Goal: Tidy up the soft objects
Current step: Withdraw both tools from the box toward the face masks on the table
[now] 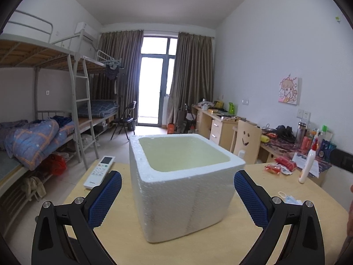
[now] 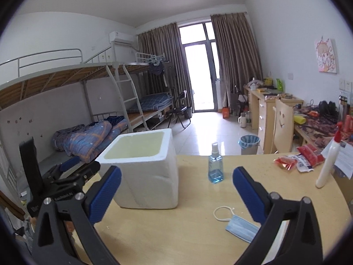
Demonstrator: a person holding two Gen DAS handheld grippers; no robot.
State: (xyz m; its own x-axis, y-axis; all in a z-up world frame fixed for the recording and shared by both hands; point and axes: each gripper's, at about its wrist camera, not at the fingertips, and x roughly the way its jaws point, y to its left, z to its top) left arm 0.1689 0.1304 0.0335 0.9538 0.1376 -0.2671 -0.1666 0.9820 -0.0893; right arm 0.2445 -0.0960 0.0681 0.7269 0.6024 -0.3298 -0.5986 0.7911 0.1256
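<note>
A white foam box (image 1: pixel 183 183) stands open on the wooden table (image 1: pixel 114 236); its inside looks empty. My left gripper (image 1: pixel 177 195) is open, its blue pads on either side of the box. In the right wrist view the box (image 2: pixel 145 170) is left of centre. My right gripper (image 2: pixel 176 190) is open and empty above the table. A blue face mask (image 2: pixel 241 226) lies on the table under the right finger; it also shows in the left wrist view (image 1: pixel 291 199). Red snack packets (image 2: pixel 297 158) lie far right. The left gripper (image 2: pixel 66 172) shows beside the box.
A white remote (image 1: pixel 99 172) lies left of the box. A blue spray bottle (image 2: pixel 215 163) stands mid-table. A white squeeze bottle (image 2: pixel 326 165) stands at the right edge. Bunk beds, desks, a chair and a bin (image 2: pixel 248 143) lie beyond the table.
</note>
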